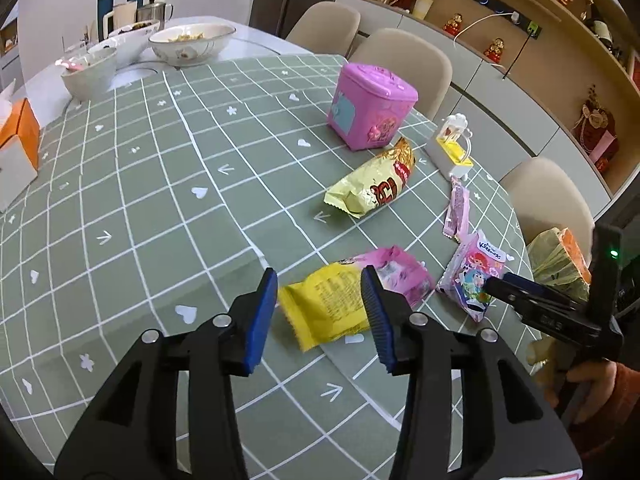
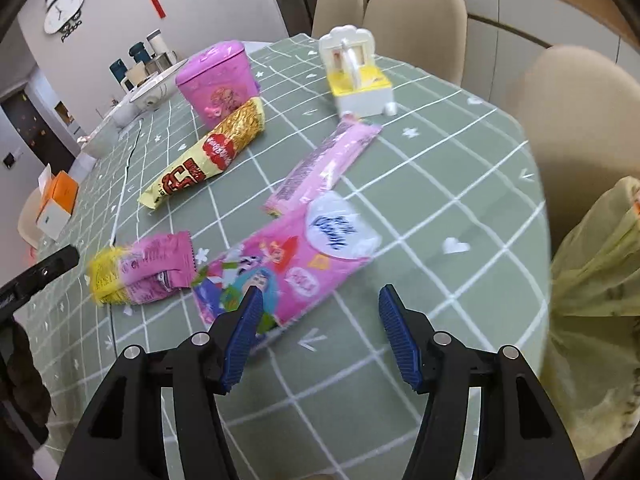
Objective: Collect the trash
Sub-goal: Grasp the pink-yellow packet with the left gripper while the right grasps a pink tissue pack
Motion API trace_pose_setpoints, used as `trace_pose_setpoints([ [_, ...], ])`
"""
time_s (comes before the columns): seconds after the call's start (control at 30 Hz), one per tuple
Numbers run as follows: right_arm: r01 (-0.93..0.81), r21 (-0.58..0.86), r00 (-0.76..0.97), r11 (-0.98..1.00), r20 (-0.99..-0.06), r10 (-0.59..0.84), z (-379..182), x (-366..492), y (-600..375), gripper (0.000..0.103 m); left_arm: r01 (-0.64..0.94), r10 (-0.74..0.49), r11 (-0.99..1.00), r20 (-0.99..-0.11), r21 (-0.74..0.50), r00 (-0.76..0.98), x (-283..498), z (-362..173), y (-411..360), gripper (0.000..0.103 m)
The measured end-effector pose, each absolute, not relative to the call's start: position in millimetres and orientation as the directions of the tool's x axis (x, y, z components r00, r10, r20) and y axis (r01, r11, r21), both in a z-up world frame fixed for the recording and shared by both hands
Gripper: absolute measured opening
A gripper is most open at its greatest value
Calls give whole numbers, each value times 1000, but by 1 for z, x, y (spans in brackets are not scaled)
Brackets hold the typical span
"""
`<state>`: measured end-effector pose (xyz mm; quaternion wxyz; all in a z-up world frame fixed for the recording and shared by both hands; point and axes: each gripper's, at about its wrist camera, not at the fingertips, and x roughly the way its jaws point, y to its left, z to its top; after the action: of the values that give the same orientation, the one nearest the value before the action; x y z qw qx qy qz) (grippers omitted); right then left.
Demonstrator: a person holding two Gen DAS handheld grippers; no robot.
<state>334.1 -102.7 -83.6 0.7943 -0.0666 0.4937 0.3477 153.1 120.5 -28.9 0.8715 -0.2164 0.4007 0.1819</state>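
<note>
Two grippers hover over the counter (image 1: pixel 160 184), both with fingers released and empty. Farthest left, the left gripper (image 1: pixel 322 312) straddles a yellow wrapper (image 1: pixel 324 308) overlapped by a pink wrapper (image 1: pixel 400 272); closing could pinch both or push them away. Next, the right gripper (image 2: pixel 318 336) sits beside the tissue pack (image 2: pixel 288 264), which isn't trash and might get grabbed by mistake. At the right edge hangs the trash bag (image 2: pixel 596 264).

table (image 1: pixel 160 184): green grid cloth; on it: snack wrappers (image 1: pixel 372 184), tissue pack (image 1: pixel 472 276), pink box (image 1: pixel 370 106), bowls (image 1: pixel 192 42)
</note>
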Motion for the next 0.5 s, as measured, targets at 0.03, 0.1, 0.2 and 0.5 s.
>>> trace_pose_setpoints([
  [0.03, -620, 231, 275, 750, -831, 483, -84, 334, -99, 57, -492, 148, 840, -776, -229, 613, 151, -27, 121, 42],
  [0.1, -631, 204, 294, 748, -830, 474, -85, 332, -89, 57, -494, 155, 840, -773, -225, 615, 146, -25, 123, 42],
  [0.2, -650, 156, 320, 744, -832, 454, -86, 330, -79, 57, -490, 167, 845, -767, -212, 620, 140, -20, 123, 43],
  [0.5, -747, 19, 314, 665, -871, 378, -86, 320, -77, 58, -416, 109, 877, -741, -243, 663, 147, -18, 125, 47],
])
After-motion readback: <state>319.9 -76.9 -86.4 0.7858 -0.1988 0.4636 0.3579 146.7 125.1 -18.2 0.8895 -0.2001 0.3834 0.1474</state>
